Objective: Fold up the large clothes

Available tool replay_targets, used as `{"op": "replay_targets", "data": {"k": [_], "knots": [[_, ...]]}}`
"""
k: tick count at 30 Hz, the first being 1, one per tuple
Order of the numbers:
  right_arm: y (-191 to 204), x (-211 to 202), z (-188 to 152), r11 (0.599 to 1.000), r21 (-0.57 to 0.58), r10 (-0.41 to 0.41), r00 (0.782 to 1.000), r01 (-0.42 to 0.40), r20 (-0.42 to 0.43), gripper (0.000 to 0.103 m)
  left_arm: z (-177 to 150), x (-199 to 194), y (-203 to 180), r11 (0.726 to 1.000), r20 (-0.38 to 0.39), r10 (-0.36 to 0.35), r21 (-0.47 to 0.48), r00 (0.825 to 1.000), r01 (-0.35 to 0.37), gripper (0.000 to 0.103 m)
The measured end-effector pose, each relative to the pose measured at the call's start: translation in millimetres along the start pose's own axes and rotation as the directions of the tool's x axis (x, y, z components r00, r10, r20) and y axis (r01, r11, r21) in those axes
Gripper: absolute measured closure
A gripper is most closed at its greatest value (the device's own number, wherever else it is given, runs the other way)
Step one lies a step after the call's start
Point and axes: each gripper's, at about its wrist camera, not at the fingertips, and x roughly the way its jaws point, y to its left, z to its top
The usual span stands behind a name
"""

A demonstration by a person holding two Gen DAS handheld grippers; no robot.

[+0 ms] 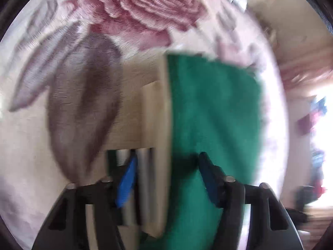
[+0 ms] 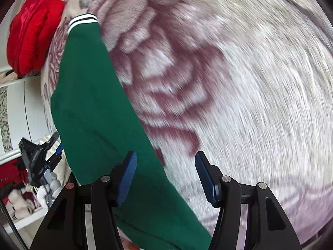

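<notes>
A green garment (image 1: pixel 214 114) with a beige panel (image 1: pixel 145 112) and a grey-striped band lies on a rose-patterned blanket (image 1: pixel 149 6). My left gripper (image 1: pixel 166 162) is open just above it, empty, its jaws straddling the beige and green seam. In the right wrist view the green garment (image 2: pixel 93 104) stretches away to a black-and-white striped cuff (image 2: pixel 82 21). My right gripper (image 2: pixel 165 160) is open and empty over the garment's right edge and the blanket (image 2: pixel 260 104). The left gripper (image 2: pixel 39 158) shows at the left of that view. Both views are motion-blurred.
A red cushion (image 2: pixel 31 41) sits at the far left end of the bed. White furniture (image 2: pixel 22 108) and cluttered items stand beside the bed on the left. A bright window area (image 1: pixel 320 114) lies to the right in the left wrist view.
</notes>
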Motion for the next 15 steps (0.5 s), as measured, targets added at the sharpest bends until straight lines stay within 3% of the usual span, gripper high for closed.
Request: {"op": "replay_targets", "data": {"k": [2,4,8,9,11,15], "knots": [[-10,3,-24,0.999,0.032,-0.011,1.000,0.011,-0.009,0.043,-2,14,10,1.000,-0.006,0.009,-0.014,1.000,-0.009,0.071],[-19,3,-45,0.998,0.053,-0.022,1.000,0.023,-0.014,0.043,-1,10,19,0.996,-0.019,-0.042,-0.084,0.999,0.041,0.070],[-30,0,-79,0.998,0.054,-0.028,0.999,0.029,-0.021,0.043,-15,-35,6,0.995,0.001,-0.074,-0.060,0.997,0.074,0.069],[-34,-1,-86,0.998,0.052,-0.021,0.999,0.023,-0.028,0.043,-24,-50,5,0.996,0.008,-0.074,-0.047,0.997,0.074,0.067],[-48,-1,-104,0.999,0.039,-0.012,0.998,0.014,-0.059,0.036,-54,-77,5,0.995,0.023,-0.089,-0.036,0.996,0.090,0.039],[-65,23,-130,1.000,-0.009,-0.028,0.984,0.027,-0.174,0.034,-133,-104,26,0.994,0.000,-0.079,-0.080,0.997,0.079,0.038]]}}
